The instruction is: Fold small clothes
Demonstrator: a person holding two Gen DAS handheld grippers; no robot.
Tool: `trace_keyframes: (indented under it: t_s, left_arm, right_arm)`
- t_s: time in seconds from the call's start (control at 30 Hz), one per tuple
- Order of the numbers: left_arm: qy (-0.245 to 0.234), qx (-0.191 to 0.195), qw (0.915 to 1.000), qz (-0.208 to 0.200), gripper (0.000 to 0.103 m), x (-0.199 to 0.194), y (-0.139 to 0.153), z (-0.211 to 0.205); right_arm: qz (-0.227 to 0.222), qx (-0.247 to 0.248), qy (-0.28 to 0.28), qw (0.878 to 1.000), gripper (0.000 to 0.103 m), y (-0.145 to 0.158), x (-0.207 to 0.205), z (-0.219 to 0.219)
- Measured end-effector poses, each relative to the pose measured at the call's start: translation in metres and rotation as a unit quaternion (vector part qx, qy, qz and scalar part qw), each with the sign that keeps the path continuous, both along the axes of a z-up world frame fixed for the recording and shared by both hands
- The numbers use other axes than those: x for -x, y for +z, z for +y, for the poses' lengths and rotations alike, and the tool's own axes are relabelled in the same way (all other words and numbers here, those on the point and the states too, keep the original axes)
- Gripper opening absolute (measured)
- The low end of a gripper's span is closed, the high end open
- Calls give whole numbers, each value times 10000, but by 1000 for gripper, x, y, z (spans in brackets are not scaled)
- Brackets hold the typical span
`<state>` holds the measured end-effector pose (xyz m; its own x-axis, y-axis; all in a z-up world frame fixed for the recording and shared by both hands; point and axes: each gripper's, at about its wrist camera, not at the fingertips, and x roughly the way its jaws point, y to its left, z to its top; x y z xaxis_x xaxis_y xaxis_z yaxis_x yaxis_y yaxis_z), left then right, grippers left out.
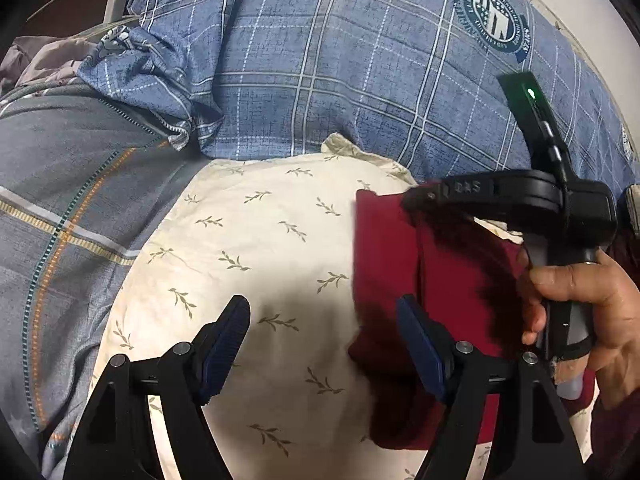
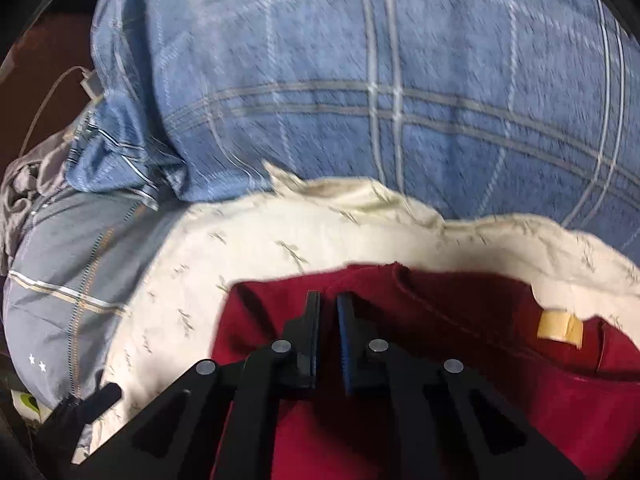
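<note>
A dark red garment [image 1: 452, 280] lies on a cream leaf-print pillow [image 1: 256, 248]. In the left wrist view my left gripper [image 1: 324, 344] is open and empty above the pillow, with its right finger at the garment's left edge. The right gripper's body [image 1: 520, 200] shows at the right, held by a hand. In the right wrist view the red garment [image 2: 500, 360] has a tan label [image 2: 558, 326] near its neck. My right gripper [image 2: 329, 312] is nearly shut over the garment's upper edge. I cannot tell whether cloth is pinched between its fingers.
A blue plaid quilt [image 1: 340, 60] is piled behind the pillow. A grey plaid bedcover [image 1: 60, 208] lies at the left. A white charger and cable [image 1: 114, 6] sit at the far left.
</note>
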<state>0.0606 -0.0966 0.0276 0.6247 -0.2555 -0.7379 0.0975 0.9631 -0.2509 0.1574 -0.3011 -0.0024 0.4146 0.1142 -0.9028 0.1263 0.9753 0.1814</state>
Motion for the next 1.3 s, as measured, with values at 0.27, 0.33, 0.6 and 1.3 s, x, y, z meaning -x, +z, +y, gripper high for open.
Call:
trace_keyframes:
  t_s: [0.27, 0.33, 0.6, 1.3]
  left_arm:
    - [-195, -100, 9997, -124, 74, 4, -1, -9]
    - [-225, -64, 9996, -164, 74, 5, 0, -9]
    - [-272, 70, 9993, -235, 75, 9, 0, -9]
    - [-510, -970, 9937, -211, 76, 5, -21, -57]
  right_arm:
    - [-180, -852, 84, 9962, 7, -13, -5, 9]
    - [-305, -822, 135, 9961, 11, 0, 12, 7]
    - [-562, 784, -334, 9948, 41, 45, 118, -73]
    - [-187, 1792, -1698, 9689, 51, 36, 151, -154]
